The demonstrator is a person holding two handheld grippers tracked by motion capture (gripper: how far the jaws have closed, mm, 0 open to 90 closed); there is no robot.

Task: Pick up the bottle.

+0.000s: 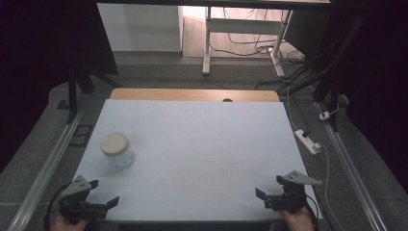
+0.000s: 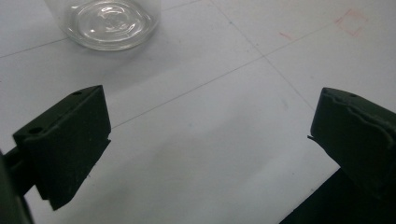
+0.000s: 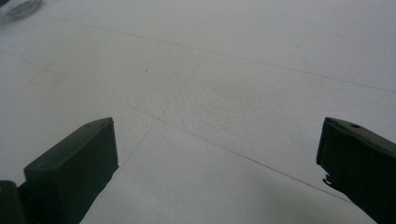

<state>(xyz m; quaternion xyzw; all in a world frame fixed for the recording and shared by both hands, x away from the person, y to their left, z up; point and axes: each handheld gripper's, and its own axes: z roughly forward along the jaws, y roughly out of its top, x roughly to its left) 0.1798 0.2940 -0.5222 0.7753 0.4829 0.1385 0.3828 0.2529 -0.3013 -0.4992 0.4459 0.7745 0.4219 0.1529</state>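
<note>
A clear glass jar (image 1: 117,150) with a cream lid stands upright on the white table (image 1: 202,144), at about 9 o'clock. The left claw (image 1: 103,191) hovers at 7 o'clock, near the jar but apart from it, jaws spread wide and empty. The right claw (image 1: 267,186) sits at 5 o'clock, well apart from the jar, jaws likewise wide and holding nothing.
</note>
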